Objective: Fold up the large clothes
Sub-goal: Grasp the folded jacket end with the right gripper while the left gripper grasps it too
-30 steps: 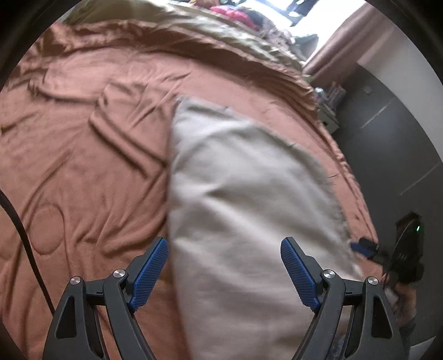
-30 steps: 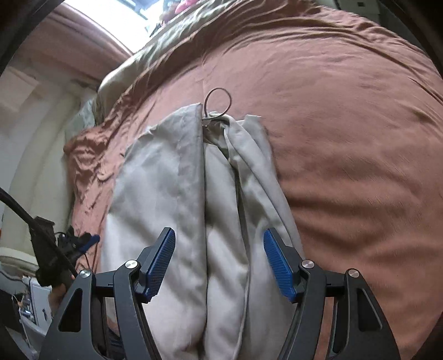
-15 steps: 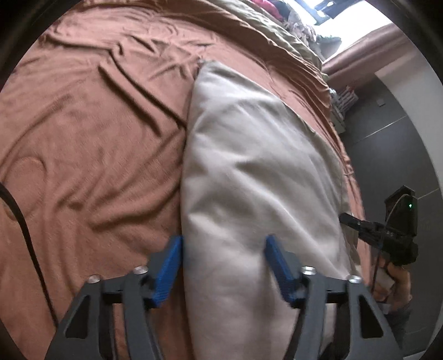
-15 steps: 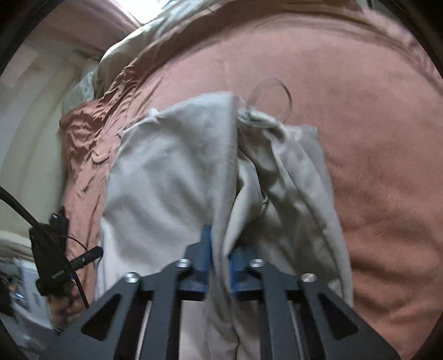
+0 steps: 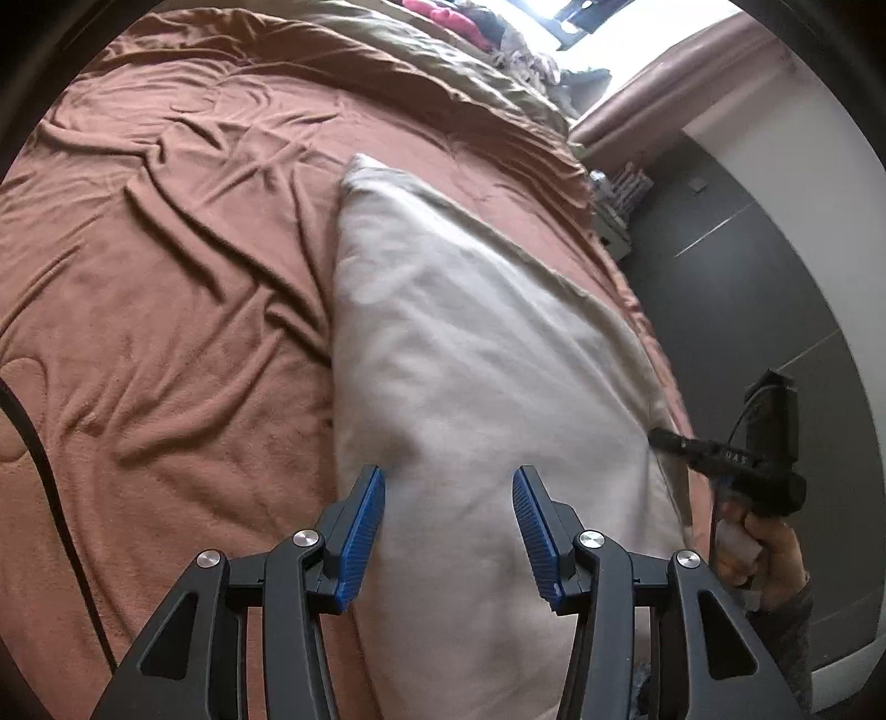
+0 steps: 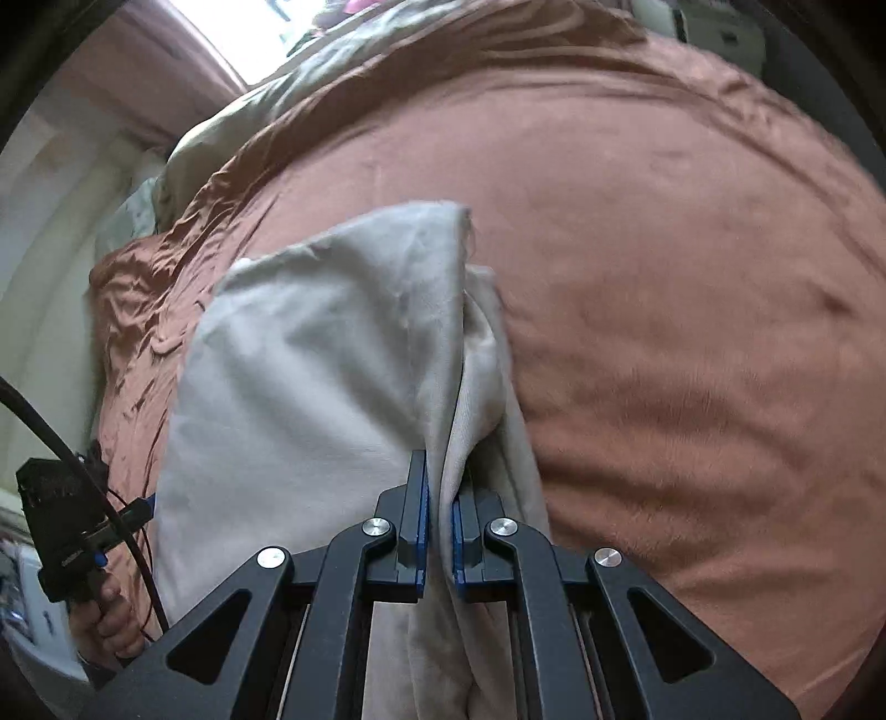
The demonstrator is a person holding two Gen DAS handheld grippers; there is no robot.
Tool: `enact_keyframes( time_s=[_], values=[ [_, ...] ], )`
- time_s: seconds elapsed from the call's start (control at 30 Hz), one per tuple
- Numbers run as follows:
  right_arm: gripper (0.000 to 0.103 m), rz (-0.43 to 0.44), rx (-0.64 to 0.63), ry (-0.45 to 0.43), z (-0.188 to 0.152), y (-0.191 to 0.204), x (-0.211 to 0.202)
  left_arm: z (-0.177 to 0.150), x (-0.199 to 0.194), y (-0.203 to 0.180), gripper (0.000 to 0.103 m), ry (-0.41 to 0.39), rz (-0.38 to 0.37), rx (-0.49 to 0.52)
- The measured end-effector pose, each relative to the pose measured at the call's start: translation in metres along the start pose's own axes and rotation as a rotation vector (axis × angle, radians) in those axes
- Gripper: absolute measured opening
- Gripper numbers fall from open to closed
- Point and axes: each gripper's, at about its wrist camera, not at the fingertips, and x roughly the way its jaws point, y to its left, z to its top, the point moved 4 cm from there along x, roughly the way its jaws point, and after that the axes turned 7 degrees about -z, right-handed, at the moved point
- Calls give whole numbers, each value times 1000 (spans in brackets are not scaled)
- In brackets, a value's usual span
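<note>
A beige garment [image 5: 476,354] lies folded lengthwise on a brown bedspread [image 5: 166,288]. My left gripper [image 5: 448,526] is open, its blue pads astride the garment's near end, with cloth between them. In the right wrist view the same garment [image 6: 310,354] runs away from me. My right gripper [image 6: 439,515] is shut on a raised fold of the garment and holds it up off the bedspread [image 6: 664,277]. The right gripper also shows at the right edge of the left wrist view [image 5: 736,465].
An olive blanket [image 5: 443,50] and a pile of clothes [image 5: 487,27] lie at the bed's far end near a bright window. A dark wall or cabinet [image 5: 747,288] stands right of the bed. A black cable [image 5: 39,471] crosses the left.
My right gripper closed on the garment's fold and lifted it. My left gripper's fingers narrowed from wide open but remain apart around the cloth.
</note>
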Motion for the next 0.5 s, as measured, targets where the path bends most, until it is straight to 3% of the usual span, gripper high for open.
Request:
enact_keyframes(
  time_s=[0.2,0.23,0.33,0.5],
  values=[
    [14,-9,-15,-10,8,9,-8,10,6,16,51,9,45,-30],
    [22,-7,-24,-12,10,-3,-16,13,8,17,53,17,53,-25],
    [66,-12,-30,-45,13,-5,-27,23,12,21,55,21,66,-29],
    [70,39,-6,-36,9,-21,-28,38,19,18,56,24,79,-30]
  ],
)
